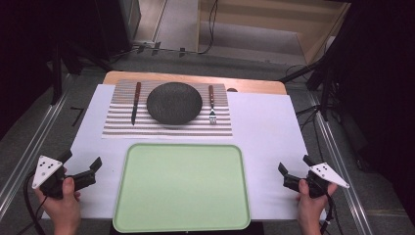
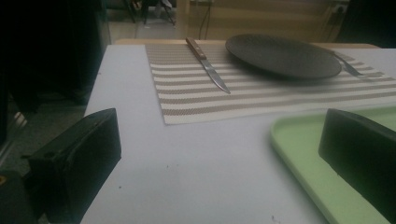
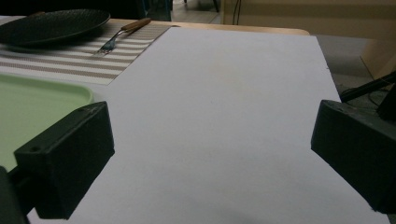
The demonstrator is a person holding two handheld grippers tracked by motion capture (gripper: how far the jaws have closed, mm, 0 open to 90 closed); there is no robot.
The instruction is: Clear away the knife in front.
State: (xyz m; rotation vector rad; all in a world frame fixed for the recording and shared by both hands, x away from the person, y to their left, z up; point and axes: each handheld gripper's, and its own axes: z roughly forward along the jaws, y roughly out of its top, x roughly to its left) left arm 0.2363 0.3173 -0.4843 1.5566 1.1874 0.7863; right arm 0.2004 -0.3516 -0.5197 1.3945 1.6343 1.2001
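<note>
From above, a round, dark, rough-textured plate point(image 1: 174, 103) sits mid-way on a striped placemat point(image 1: 167, 127), with a wood-handled knife point(image 1: 135, 102) to its left, a fork point(image 1: 212, 104) to its right and a smooth green tray point(image 1: 180, 187) nearer. The left gripper point(image 1: 80, 169) and right gripper point(image 1: 292, 172) flank that tray. Each gripper view shows its blocky black jaws spread wide, empty.

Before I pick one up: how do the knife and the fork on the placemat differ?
The knife lies left of the dark plate, the fork right of it. The knife ends in a plain blade, the fork in tines. The knife looks longer than the fork. Both have brown handles pointing away from the person and lie on the striped placemat, untouched.
</note>
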